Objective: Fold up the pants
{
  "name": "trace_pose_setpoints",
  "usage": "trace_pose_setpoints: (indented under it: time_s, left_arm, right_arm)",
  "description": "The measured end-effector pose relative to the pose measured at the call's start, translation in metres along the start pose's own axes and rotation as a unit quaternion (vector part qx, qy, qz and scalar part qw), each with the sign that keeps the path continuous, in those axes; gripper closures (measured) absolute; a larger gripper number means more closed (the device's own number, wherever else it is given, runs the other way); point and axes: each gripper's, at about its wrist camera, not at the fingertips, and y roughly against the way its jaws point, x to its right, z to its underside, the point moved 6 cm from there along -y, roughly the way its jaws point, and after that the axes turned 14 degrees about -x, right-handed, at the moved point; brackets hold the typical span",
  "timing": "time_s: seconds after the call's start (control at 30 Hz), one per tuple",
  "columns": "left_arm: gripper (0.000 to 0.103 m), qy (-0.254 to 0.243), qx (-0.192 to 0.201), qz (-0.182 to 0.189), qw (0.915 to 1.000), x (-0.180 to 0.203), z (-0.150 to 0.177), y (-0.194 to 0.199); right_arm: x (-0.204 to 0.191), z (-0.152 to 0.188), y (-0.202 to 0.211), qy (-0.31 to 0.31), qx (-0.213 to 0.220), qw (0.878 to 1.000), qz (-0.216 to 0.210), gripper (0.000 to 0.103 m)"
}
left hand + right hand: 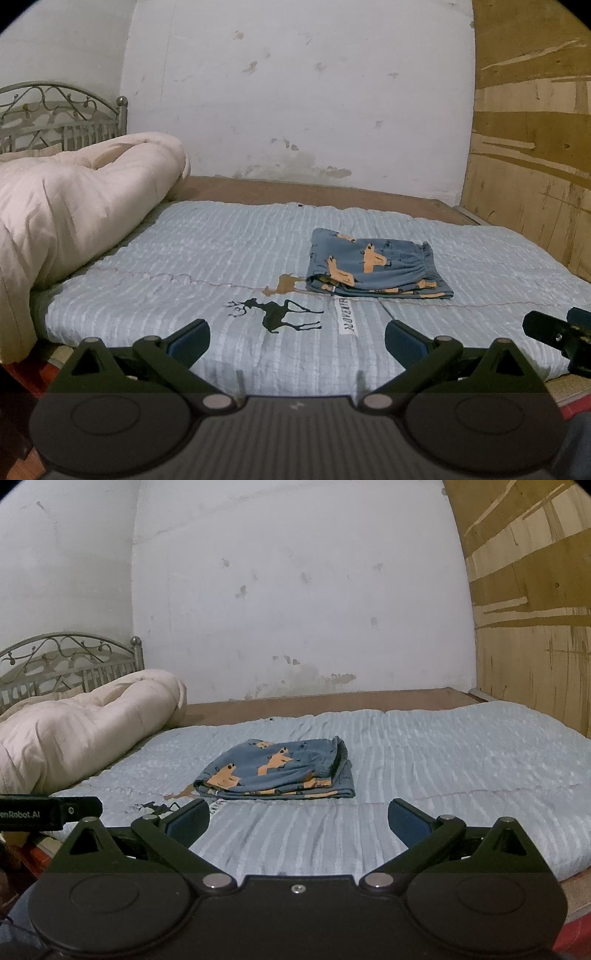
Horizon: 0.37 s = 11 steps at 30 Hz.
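Nearest the cameras, the left gripper (297, 341) and the right gripper (299, 821) both hover with fingers spread wide apart, holding nothing, above the near edge of the pale blue quilt (443, 760). Farther on, the pants (373, 264), blue with orange animal prints, lie folded in a compact stack mid-quilt, seemingly in several layers. Beyond, a cream duvet (74, 199) is heaped by the metal headboard (55, 114).

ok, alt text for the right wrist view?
Folded blue pants with orange print lie on a pale blue bedspread, beyond the open, empty right gripper. A cream duvet is bunched at left, and the left gripper pokes in at the left edge.
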Motion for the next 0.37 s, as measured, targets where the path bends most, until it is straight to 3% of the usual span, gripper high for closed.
trace_pose_setpoints:
  time_s: [0.37]
  left_arm:
    - [0.001,0.005,0.002,0.009,0.9999,0.0021,-0.0018,-0.0021]
  right_arm:
    - [0.0008,0.0041,-0.0074,-0.001,-0.010,1.000,-0.005,0.001]
